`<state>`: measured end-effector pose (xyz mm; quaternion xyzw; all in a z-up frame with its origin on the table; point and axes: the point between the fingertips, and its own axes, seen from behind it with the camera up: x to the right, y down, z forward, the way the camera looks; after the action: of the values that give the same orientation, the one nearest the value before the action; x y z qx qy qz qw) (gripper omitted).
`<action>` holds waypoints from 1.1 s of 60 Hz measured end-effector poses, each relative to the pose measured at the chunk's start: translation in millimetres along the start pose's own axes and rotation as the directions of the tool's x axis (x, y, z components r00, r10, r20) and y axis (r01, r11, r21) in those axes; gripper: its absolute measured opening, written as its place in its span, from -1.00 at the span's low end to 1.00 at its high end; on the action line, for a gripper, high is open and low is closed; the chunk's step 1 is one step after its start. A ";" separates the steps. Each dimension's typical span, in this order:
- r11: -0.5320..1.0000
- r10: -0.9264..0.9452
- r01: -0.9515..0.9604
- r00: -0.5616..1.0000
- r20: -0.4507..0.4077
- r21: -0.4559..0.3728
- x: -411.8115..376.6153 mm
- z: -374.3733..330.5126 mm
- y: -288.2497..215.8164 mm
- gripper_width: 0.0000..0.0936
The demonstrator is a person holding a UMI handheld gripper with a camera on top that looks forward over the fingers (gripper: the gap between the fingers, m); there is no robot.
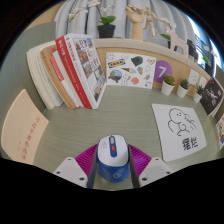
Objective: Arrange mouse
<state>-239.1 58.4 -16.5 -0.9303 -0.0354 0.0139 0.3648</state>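
Mouse [112, 158], white and blue, gripped between the fingers [112, 170]; "7" card [162, 70] beyond.

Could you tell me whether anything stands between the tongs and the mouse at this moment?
Nothing visible does. The mouse already sits between the tongs, with the pink pads close at either side of it. Whether both pads press on it cannot be told. Ahead of it the green table is bare up to the white card and the books.
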 end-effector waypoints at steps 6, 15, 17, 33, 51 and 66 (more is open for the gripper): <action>0.996 -0.028 0.028 1.000 0.009 -0.080 -0.5 1.2 2.9 -0.02; 0.985 -0.054 0.054 0.999 0.005 -0.164 0.6 1.7 1.2 -0.20; 0.982 -0.061 0.061 0.998 0.007 -0.179 2.3 -0.5 -0.8 -0.20; 0.990 -0.052 0.058 0.997 -0.052 0.131 85.8 -87.8 -144.4 -0.19; 0.979 0.000 0.022 0.994 -0.110 0.201 237.4 -67.7 -178.3 -0.20; 1.000 0.024 -0.024 0.998 -0.060 -0.002 277.8 15.6 -79.0 -0.20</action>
<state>32.6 147.8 25.7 -0.9311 -0.0135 -0.0096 0.3645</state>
